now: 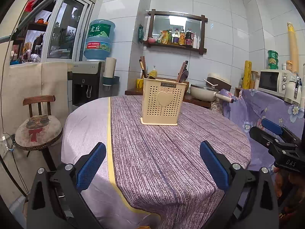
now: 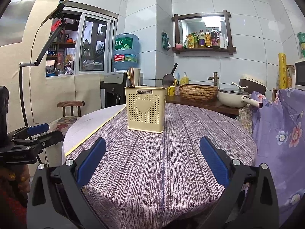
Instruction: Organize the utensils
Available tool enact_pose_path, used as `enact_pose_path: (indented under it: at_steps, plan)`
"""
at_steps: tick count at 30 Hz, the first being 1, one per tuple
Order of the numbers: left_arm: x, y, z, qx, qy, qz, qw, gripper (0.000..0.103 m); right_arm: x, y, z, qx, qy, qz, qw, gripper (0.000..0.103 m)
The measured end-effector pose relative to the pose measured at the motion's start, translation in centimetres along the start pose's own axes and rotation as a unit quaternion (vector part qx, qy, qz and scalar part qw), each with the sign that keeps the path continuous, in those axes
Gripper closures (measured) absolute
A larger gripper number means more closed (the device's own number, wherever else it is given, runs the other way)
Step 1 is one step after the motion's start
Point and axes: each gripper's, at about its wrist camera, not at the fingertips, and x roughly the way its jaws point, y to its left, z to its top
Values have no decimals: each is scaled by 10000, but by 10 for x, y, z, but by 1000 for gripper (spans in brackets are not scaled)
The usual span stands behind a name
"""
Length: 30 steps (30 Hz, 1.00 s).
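A cream perforated utensil holder [image 1: 162,101] with a heart on its front stands upright on the round table's purple striped cloth [image 1: 162,162]; it also shows in the right wrist view [image 2: 145,109]. Chopsticks [image 1: 143,66] stick up from its left side and a spoon and dark-handled utensils [image 1: 184,72] from its right side. In the right wrist view the chopsticks [image 2: 131,78] and a spoon [image 2: 167,80] show too. My left gripper [image 1: 152,164] is open and empty, near the table's front edge. My right gripper [image 2: 152,163] is open and empty, also well short of the holder.
A wooden chair [image 1: 38,129] with a cushion stands left of the table. A counter behind holds a cream pan [image 1: 205,92], a woven basket [image 2: 198,92] and a microwave [image 1: 274,81]. A flowered purple cloth [image 2: 282,129] hangs at the right. A water dispenser [image 1: 87,84] stands at the back left.
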Motion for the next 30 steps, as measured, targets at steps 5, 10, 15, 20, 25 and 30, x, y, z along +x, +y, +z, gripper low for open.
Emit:
enact_pose_path:
  at_steps: [5, 10, 15, 20, 25, 30]
  plan:
    - [0, -1, 0, 17, 2, 7, 10000, 5, 1, 0, 0, 10, 14, 0, 10000, 6]
    - [0, -2, 1, 16, 7, 9, 10000, 5, 1, -1, -2, 45, 41, 18, 10000, 6]
    - [-1, -2, 1, 33, 14, 9, 10000, 5, 2, -1, -2, 44, 53, 21, 10000, 6]
    - [0, -1, 1, 23, 16, 8, 10000, 5, 2, -3, -1, 65, 72, 40, 9999, 6]
    - [0, -1, 0, 15, 30, 8, 10000, 5, 3, -3, -2, 48, 92, 57, 9999, 6]
    - [1, -1, -1, 28, 36, 14, 10000, 5, 4, -2, -3, 67, 108, 66, 9999, 6]
